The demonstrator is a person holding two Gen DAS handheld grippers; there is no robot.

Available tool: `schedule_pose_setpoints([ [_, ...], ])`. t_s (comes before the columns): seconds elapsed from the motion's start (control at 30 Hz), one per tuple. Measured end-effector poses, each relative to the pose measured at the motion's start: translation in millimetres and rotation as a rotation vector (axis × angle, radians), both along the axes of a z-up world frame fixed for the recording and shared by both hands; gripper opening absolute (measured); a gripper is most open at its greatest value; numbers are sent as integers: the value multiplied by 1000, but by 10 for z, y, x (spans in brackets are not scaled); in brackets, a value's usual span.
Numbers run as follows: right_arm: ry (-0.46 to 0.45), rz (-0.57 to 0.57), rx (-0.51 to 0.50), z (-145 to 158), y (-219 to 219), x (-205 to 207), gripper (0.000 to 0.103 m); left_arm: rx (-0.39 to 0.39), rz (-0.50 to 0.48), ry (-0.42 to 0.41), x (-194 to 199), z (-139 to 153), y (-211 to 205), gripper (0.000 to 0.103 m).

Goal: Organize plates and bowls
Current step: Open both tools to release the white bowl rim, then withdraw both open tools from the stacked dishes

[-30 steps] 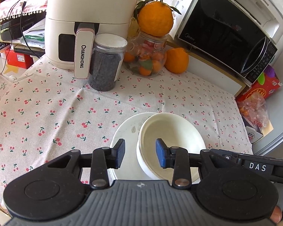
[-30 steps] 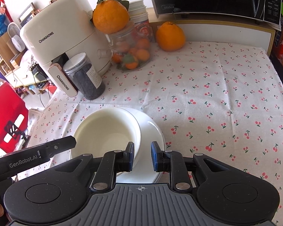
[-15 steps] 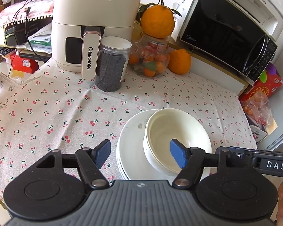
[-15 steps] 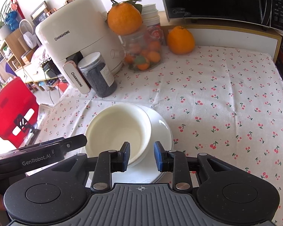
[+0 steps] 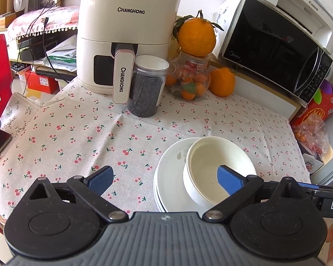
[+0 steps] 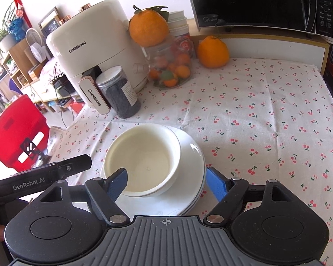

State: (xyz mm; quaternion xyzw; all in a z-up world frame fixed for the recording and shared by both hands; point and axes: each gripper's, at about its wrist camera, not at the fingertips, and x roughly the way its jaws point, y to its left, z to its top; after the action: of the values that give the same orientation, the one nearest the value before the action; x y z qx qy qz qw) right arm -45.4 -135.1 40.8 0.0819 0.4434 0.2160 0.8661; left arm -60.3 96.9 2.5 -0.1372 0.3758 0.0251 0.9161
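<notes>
Resting on stack of white plates [image 6: 188,153], cream bowl [image 6: 142,157] sits near table's front edge, toward its left side. Bowl and plates judged rigid, glazed, slippery, breakable, moderately heavy; best hold likely across rim or wall. Left gripper [image 5: 165,178]: jaws just been opening, now wide apart, one pad over bowl, nothing pinched. Right gripper [image 6: 166,182]: same, spread around bowl's near side, not touching. Cherry-print tablecloth [image 6: 266,119] open to right; dark jar [image 6: 118,93], air fryer [image 6: 93,51] crowd back-left corner.
</notes>
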Motion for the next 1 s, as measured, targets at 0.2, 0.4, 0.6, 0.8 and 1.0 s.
schedule_pose_setpoints([
  [0.2, -32, -22, 9, 60, -101, -100, 86, 44, 14, 18, -62, 35, -33, 102],
  [0.4, -58, -26, -22, 66, -130, -154, 87, 51, 2, 29, -83, 51, -56, 103],
  [0.6, -53, -22, -26, 44, -144, -190, 88, 79, 1, 34, -117, 79, -95, 103],
  [0.8, -85, -15, -38, 88, -98, -286, 89, 138, -2, 39, -213, 78, -135, 103],
  [1.0, -103, -14, -51, 80, -114, -382, 91, 163, -35, 58, -230, 51, -226, 103],
])
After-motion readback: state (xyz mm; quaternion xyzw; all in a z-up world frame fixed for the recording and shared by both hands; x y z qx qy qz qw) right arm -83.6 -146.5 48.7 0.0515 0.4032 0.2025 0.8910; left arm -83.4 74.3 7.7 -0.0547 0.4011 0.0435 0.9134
